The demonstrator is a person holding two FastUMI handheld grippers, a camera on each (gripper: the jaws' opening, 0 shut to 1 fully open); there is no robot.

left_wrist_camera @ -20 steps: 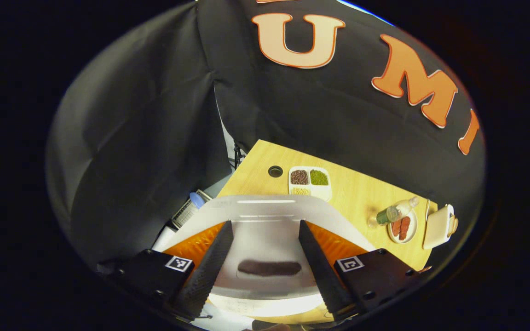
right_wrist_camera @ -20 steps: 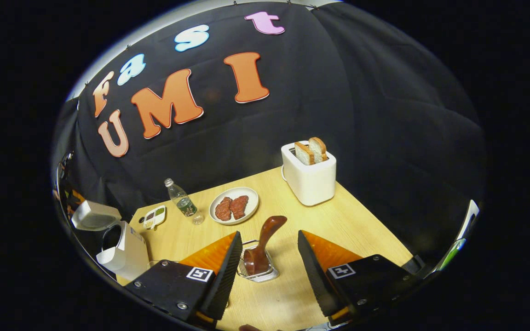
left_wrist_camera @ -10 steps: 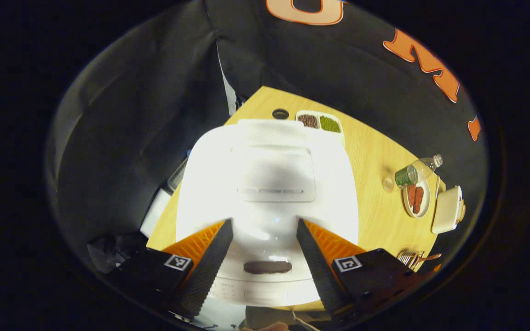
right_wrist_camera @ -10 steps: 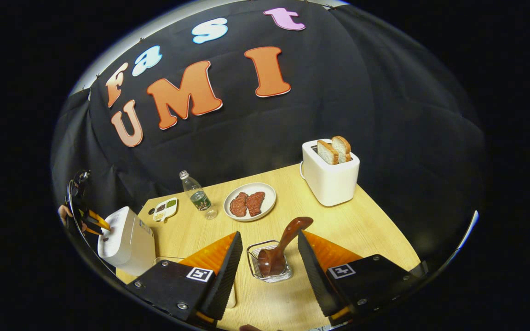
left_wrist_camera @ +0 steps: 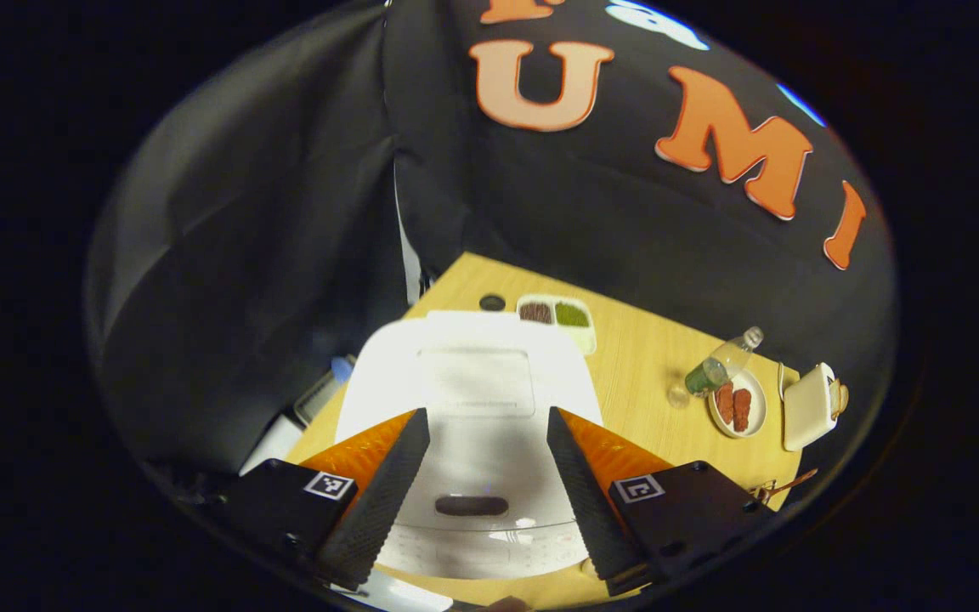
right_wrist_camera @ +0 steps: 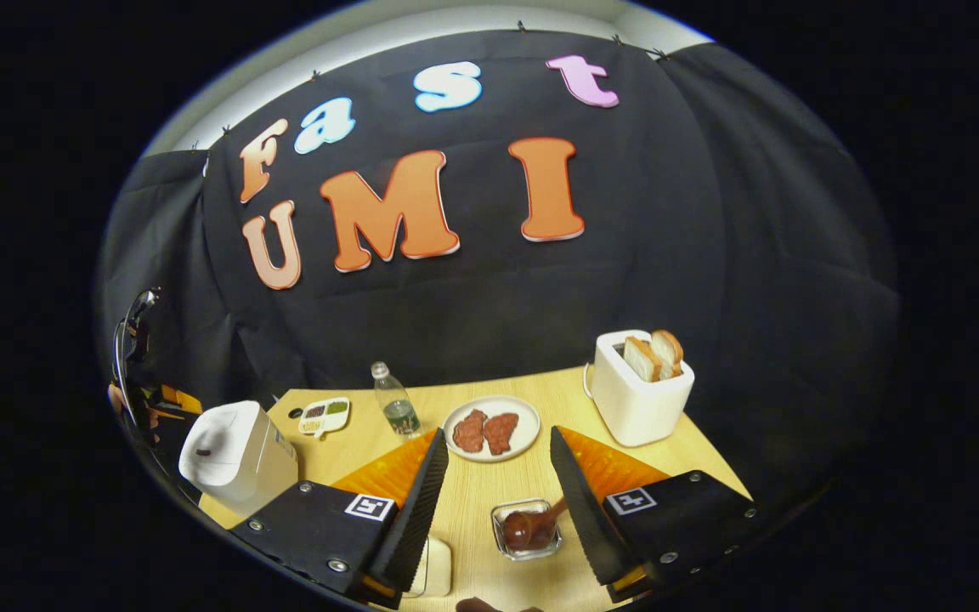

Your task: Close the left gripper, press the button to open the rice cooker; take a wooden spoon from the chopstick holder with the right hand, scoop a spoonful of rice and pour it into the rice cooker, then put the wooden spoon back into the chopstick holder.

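Note:
The white rice cooker (left_wrist_camera: 472, 399) stands with its lid down right below my left gripper (left_wrist_camera: 485, 416). That gripper is open, and its fingers frame the dark button (left_wrist_camera: 471, 506) without touching it. The right gripper view has the cooker (right_wrist_camera: 234, 450) at the table's left end. My right gripper (right_wrist_camera: 496, 431) is open and hovers above the table with nothing between its fingers. Just below its fingers stands the small wire chopstick holder (right_wrist_camera: 502, 546), with the brown wooden spoon (right_wrist_camera: 528, 527) resting inside it. In the left gripper view the holder (left_wrist_camera: 772, 490) sits at the far right table edge.
A sectioned tray of grains (right_wrist_camera: 325, 414), a water bottle (right_wrist_camera: 396, 406), a plate with meat (right_wrist_camera: 519, 442) and a white toaster with bread (right_wrist_camera: 638, 399) stand along the back of the wooden table (right_wrist_camera: 472, 510). A pale small object (right_wrist_camera: 436, 567) lies at the near edge.
The cooker's lid stood open one second ago and is now down. My left gripper has pulled up and back from the lid. My right gripper has risen away from the spoon holder.

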